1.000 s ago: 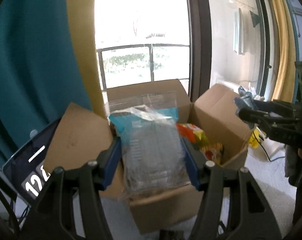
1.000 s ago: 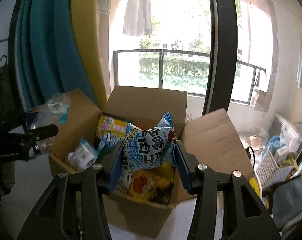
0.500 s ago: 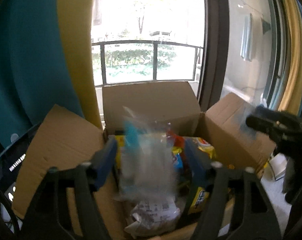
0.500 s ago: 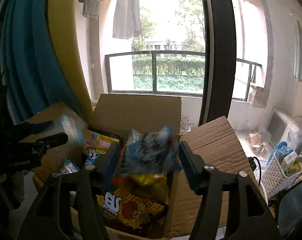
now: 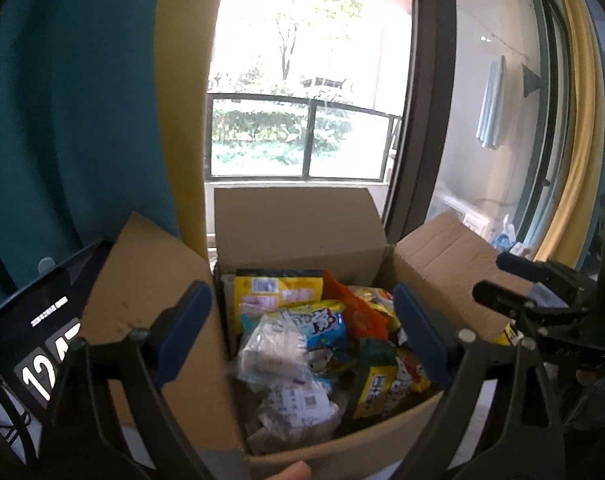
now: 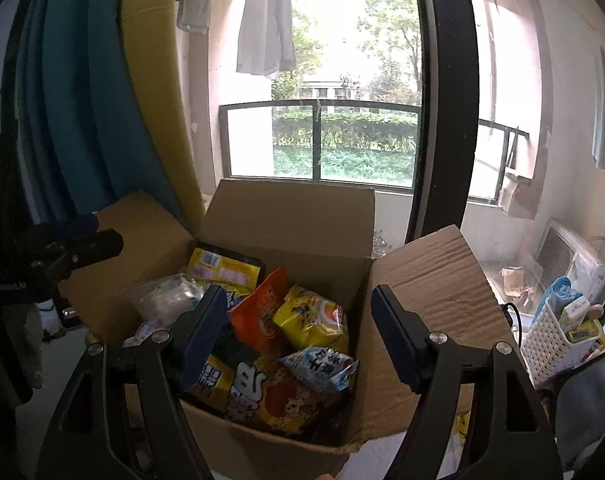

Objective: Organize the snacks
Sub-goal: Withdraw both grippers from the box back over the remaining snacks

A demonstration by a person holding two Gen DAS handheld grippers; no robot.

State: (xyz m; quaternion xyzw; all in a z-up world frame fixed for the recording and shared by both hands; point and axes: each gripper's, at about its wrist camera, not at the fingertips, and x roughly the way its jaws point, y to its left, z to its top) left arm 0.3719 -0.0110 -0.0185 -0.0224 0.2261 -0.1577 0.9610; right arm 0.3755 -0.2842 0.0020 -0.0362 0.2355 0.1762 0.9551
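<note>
I see a box [image 6: 294, 216] made of brown cardboard, dull and a bit wrinkled on its right flap [image 6: 434, 280]. The snack bags inside are shiny plastic: an orange bag [image 6: 262, 312], a yellow bag [image 6: 314, 316], and a clear crinkly bag [image 5: 278, 348]. My left gripper [image 5: 302, 332] has black hard plastic arms with dull blue pads [image 5: 184, 328]. My right gripper [image 6: 298, 332] looks the same, with small shiny metal screws. The curtain [image 5: 62, 120] is soft teal cloth. The white basket [image 6: 550, 340] is plastic with holes.

tablet screen [image 5: 42, 344]: "12" | snack packets [image 6: 286, 380]: Chinese print, unreadable | barcode: too small
</note>
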